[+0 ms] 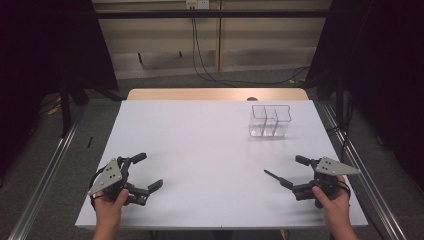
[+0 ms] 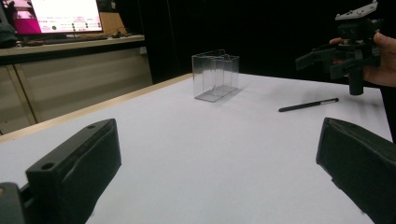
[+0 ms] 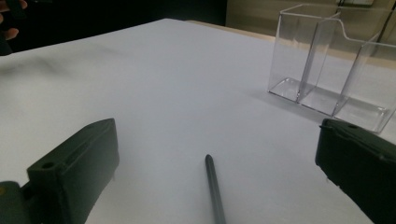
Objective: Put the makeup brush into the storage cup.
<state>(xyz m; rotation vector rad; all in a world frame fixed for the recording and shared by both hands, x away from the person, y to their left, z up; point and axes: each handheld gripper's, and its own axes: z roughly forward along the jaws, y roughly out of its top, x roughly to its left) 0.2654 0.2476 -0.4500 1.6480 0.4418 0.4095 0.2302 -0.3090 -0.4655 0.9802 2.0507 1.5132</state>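
Right gripper (image 1: 295, 172) sits at the near right of the table (image 1: 200, 150), held by the person's right hand (image 1: 334, 204). Jaws spread wide, nothing between them being gripped. In the right gripper view the black pen (image 3: 215, 189) lies flat on the white top in the gap between the two jaws, tip pointing away from the camera, not touched by either jaw as far as can be seen. High view: pen (image 1: 276, 178) lies just left of the right gripper, near the lower jaw, angled up-left; contact with the jaw tip there is too small to tell.

Left gripper (image 1: 150, 171) at the near left, held by the left hand (image 1: 111, 202). Jaws also wide apart, empty, bare table between them in the left gripper view. Grey three-cornered plate on top of each gripper.

Left gripper view also shows the right gripper (image 2: 322, 58) farther off, lifted above the table, with the pen (image 2: 308, 105) lying flat below and left of it.

Clear plastic organizer (image 1: 270, 121) stands upright at the far right of the table, well apart from both grippers, beyond the pen. It has several compartments split by clear dividers, all look empty. Right gripper view: organizer (image 3: 336, 60) ahead and right of the pen.

Monitor (image 2: 60, 16) on a desk in the background of the left gripper view.
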